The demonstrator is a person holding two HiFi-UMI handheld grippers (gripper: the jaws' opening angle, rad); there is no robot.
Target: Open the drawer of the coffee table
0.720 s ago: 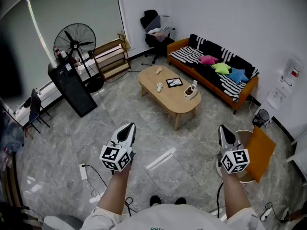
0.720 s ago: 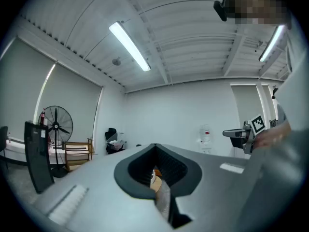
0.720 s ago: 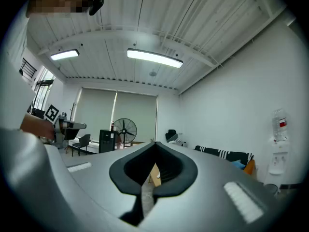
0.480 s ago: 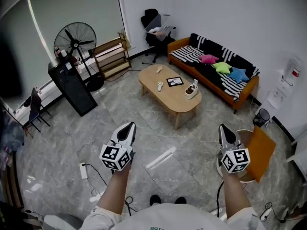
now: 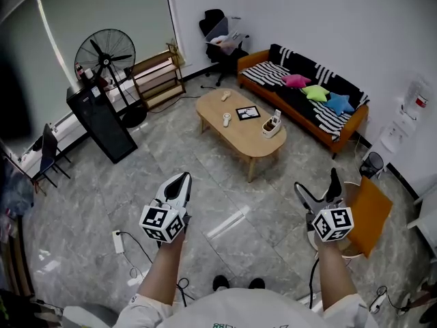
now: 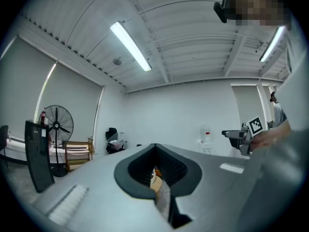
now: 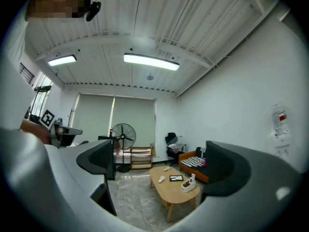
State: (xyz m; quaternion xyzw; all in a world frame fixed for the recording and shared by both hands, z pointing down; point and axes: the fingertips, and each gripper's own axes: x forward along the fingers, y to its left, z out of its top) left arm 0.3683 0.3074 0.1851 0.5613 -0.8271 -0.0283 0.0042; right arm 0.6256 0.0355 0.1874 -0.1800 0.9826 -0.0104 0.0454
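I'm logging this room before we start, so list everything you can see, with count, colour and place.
coffee table: one, light wood, room centre
small items: four, mixed colours, on the coffee table
sofa: one, orange with striped cushions, right wall
pillows: three, pink, green, blue, on the sofa
fan: one, black, back left
shelf: one, wood, beside the fan
office chair: one, black, far corner
left gripper: one, grey, shut, lower left
right gripper: one, grey, open, empty, lower right
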